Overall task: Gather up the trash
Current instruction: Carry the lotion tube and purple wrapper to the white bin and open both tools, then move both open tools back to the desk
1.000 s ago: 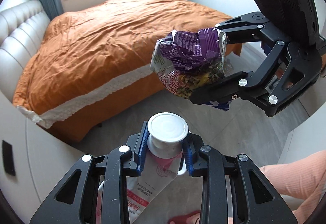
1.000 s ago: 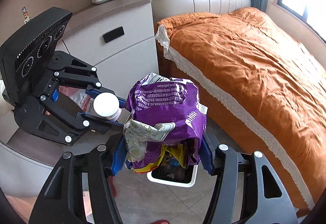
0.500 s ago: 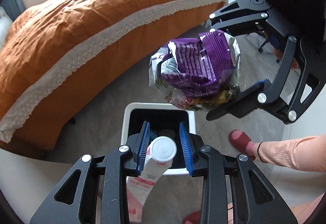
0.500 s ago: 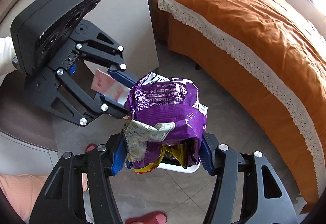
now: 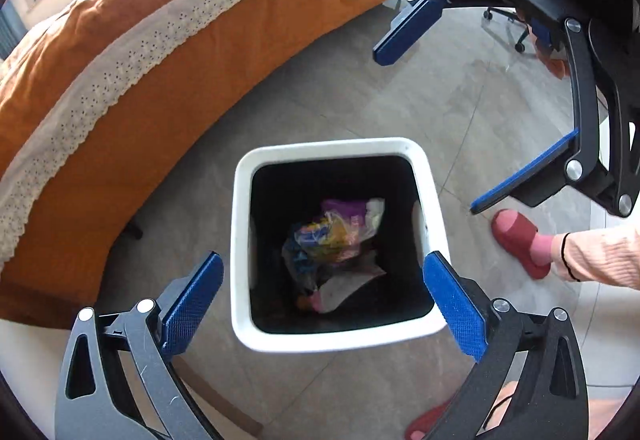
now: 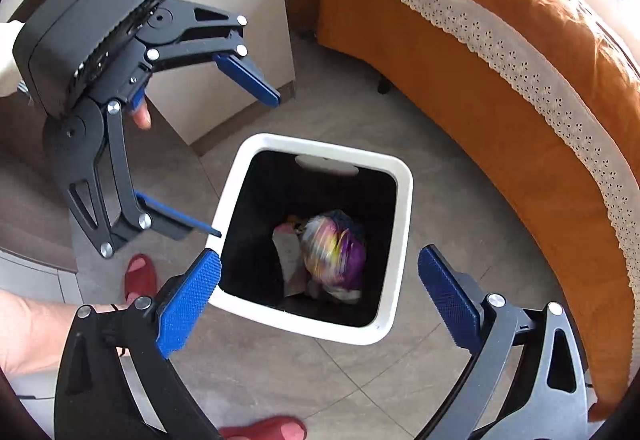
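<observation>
left tongs (image 5: 320, 296), right tongs (image 6: 320, 276) opening, empty | crinkled wrappers (image 6: 334, 256) in square bin (image 6: 400, 176)

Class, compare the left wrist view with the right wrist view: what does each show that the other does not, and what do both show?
Only the left wrist view shows an office chair base. Only the right wrist view shows the cabinet and the bin's handle slot. Both show the white bin with wrappers inside, the orange bed, and both hand-held grippers, their jaws opening with nothing between them.
</observation>
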A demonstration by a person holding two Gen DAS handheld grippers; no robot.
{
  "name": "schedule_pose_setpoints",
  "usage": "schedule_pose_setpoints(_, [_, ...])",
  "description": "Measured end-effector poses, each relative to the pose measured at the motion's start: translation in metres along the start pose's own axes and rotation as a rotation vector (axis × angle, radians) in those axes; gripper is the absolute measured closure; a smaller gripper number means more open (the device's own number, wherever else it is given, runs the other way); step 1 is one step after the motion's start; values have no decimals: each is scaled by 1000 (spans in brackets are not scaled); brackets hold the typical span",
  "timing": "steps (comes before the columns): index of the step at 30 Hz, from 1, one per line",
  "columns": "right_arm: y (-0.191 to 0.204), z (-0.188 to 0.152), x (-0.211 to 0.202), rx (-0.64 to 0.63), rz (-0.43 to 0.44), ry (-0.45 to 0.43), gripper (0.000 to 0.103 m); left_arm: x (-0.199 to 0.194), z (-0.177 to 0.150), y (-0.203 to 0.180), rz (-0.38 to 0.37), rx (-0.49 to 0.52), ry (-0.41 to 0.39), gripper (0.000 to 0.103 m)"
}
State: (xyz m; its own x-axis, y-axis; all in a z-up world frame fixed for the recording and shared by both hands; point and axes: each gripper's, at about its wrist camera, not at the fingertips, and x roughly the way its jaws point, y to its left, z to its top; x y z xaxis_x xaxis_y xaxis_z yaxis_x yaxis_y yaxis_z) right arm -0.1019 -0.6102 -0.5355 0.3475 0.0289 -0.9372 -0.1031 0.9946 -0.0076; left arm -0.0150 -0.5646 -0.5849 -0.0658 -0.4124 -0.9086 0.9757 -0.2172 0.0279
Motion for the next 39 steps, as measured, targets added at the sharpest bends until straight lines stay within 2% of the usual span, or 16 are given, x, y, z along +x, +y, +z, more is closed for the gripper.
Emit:
schedule_pose_setpoints(4, [8,0,-11,-15,3,12,5,-17,-2,5,-1,-47,1,5])
schedule_pose_setpoints(8, [12,10,-30,-12,3,4,5,-53,-4,7,6,-101,-17,5])
schedule_pose_setpoints(16, [35,49,-101,-41,19,-50,5,-153,5,7,45,-180,-84,5])
schedule_pose_setpoints(22, [59,100,-180,-75,26,-161,5,-254,14,5,92,-269,-170,5])
schedule_pose_setpoints(29, [94,161,-266,-141,30,-294,5,-381,-1,14,232,-440,-279,5])
schedule_pose_setpoints(34, [131,201,-307,-196,39,-379,5,-465,-34,24,364,-554,-344,5])
schedule_pose_setpoints(39, [174,242,-336,-251,63,-452,5,-531,-77,33,454,-650,-383,5])
